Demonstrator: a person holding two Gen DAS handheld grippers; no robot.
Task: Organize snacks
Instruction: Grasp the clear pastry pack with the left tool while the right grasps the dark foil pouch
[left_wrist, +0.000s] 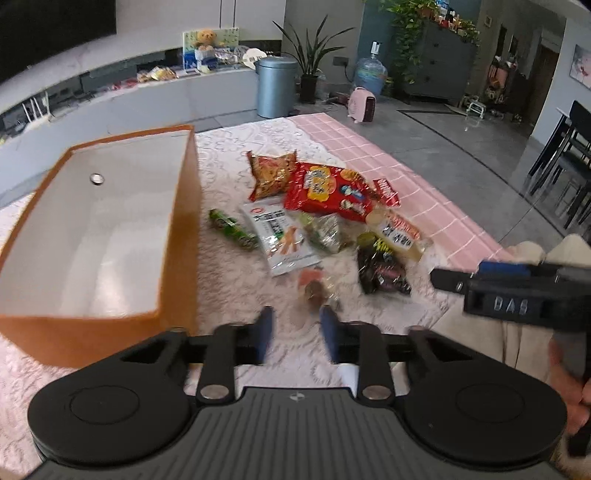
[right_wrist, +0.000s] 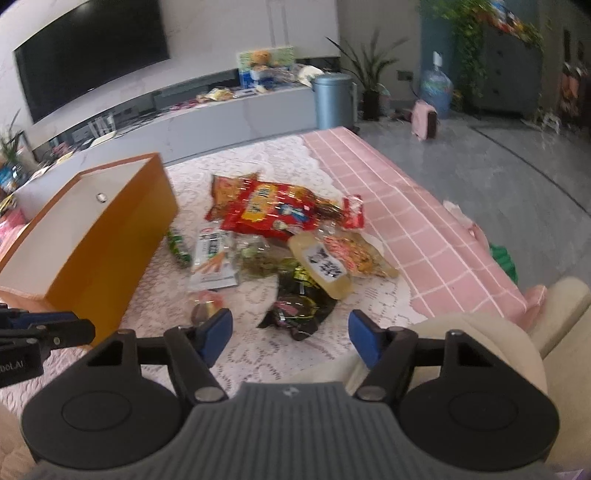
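Note:
Several snack packets lie in a heap on a lace cloth: a big red bag (left_wrist: 327, 192) (right_wrist: 271, 214), a white packet (left_wrist: 279, 238) (right_wrist: 214, 258), a green stick pack (left_wrist: 232, 229), a black packet (left_wrist: 382, 267) (right_wrist: 295, 310), a yellow pouch (right_wrist: 327, 264). An empty orange box (left_wrist: 177, 236) (right_wrist: 110, 236) stands to their left. My left gripper (left_wrist: 297, 321) is open just short of a small clear-wrapped snack (left_wrist: 316, 288), nothing between its pads. My right gripper (right_wrist: 290, 330) is open, wide, near the black packet, touching nothing.
A pink checked cloth (left_wrist: 388, 155) covers the table's right side. Cream-trousered knees (right_wrist: 461, 343) are at the near right edge. Behind the table are a TV bench (right_wrist: 221, 110), a blue-grey bin (left_wrist: 277, 85), a plant and a water jug on the grey floor.

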